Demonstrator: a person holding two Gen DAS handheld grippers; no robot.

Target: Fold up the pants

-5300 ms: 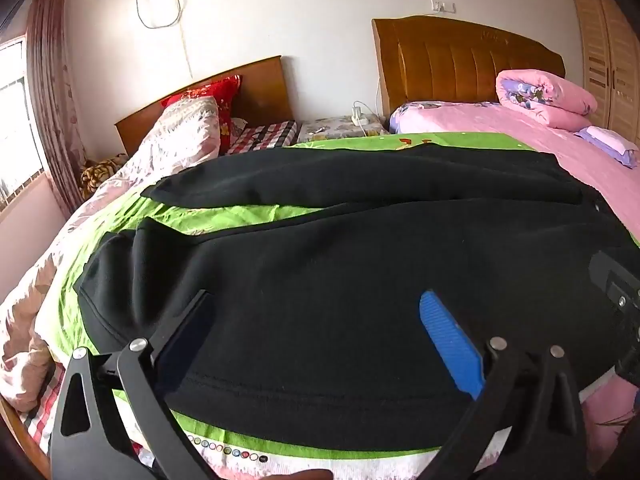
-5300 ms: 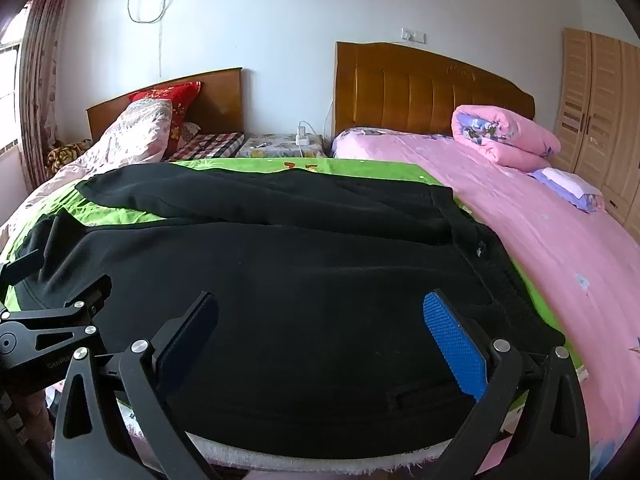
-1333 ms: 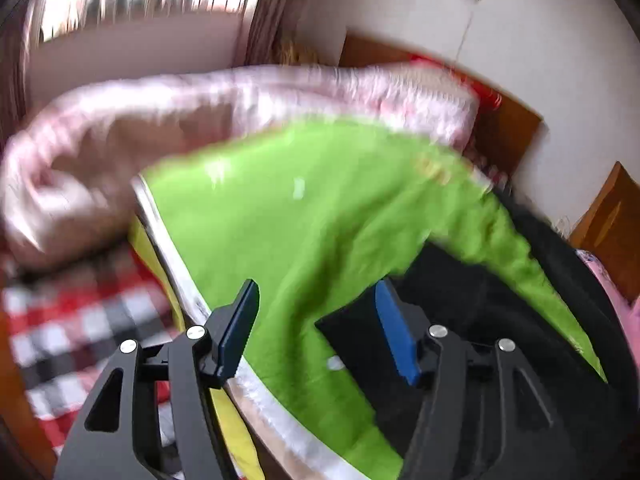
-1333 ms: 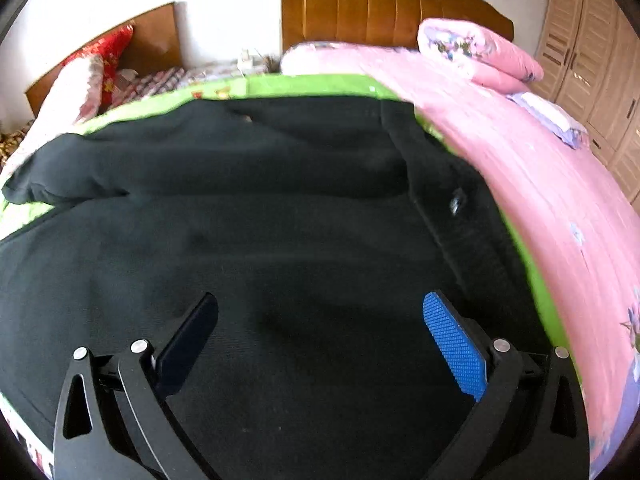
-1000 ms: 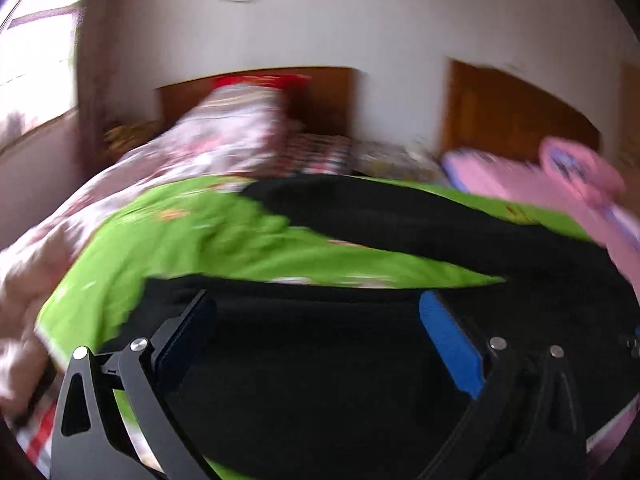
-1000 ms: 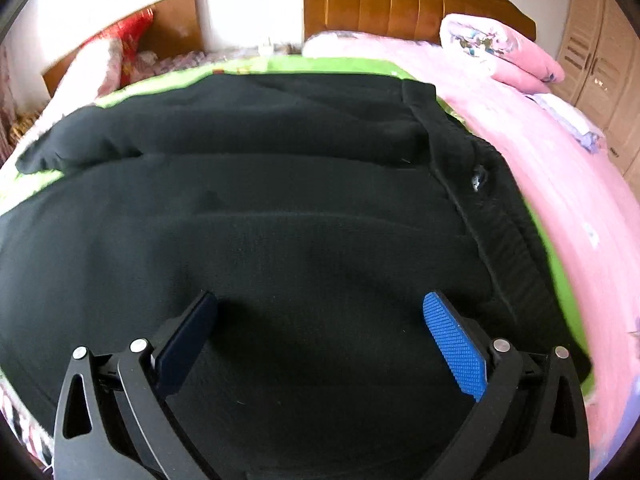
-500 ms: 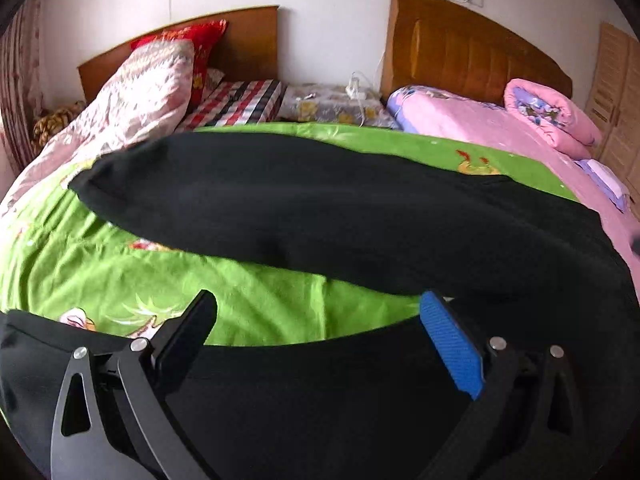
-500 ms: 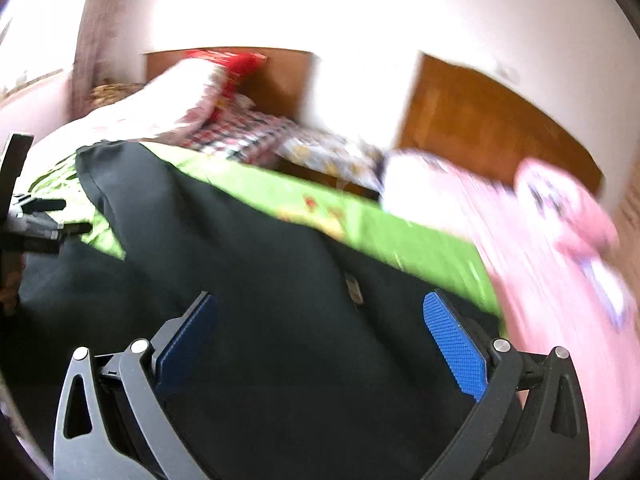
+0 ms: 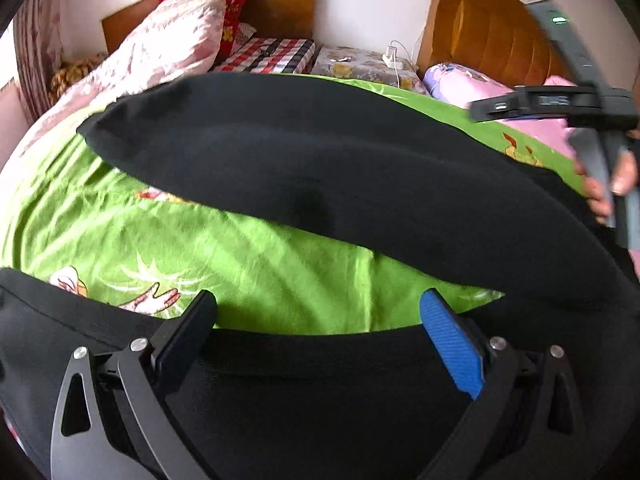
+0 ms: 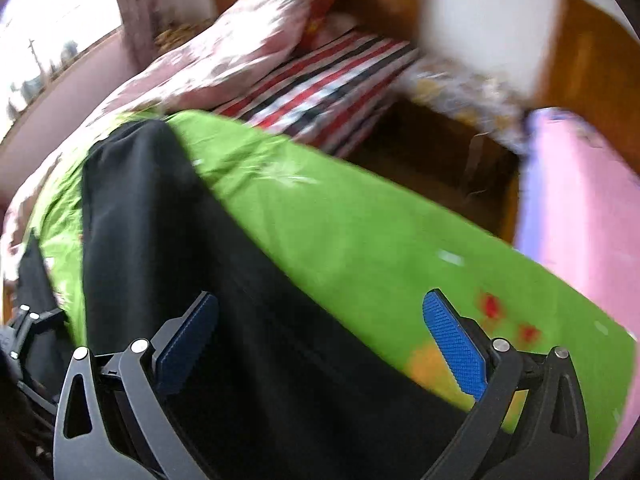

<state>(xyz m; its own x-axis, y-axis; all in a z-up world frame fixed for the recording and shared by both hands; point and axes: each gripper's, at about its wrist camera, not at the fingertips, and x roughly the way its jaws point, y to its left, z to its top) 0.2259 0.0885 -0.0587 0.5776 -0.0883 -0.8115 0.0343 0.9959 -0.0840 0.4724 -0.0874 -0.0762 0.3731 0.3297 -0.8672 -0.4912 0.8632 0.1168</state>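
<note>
Black pants (image 9: 360,168) lie spread on a green sheet (image 9: 248,264), legs apart with green showing between them. My left gripper (image 9: 320,332) is open and empty over the inner edge of the near leg (image 9: 320,392). In the blurred right wrist view, my right gripper (image 10: 320,332) is open and empty over the far leg (image 10: 168,240), close to its far edge by the green sheet (image 10: 380,248). The right gripper's body and the hand holding it show at the right of the left wrist view (image 9: 592,128).
A pink floral quilt (image 9: 160,52) and red pillow (image 9: 228,0) lie at the back left. A checked mattress (image 9: 268,54) and a nightstand with a charger (image 9: 360,64) are behind. A pink bed (image 10: 580,200) is on the right.
The right gripper swung from the waist area to the far side of the far leg, facing left. The left gripper moved a little forward over the near leg. Both stayed open.
</note>
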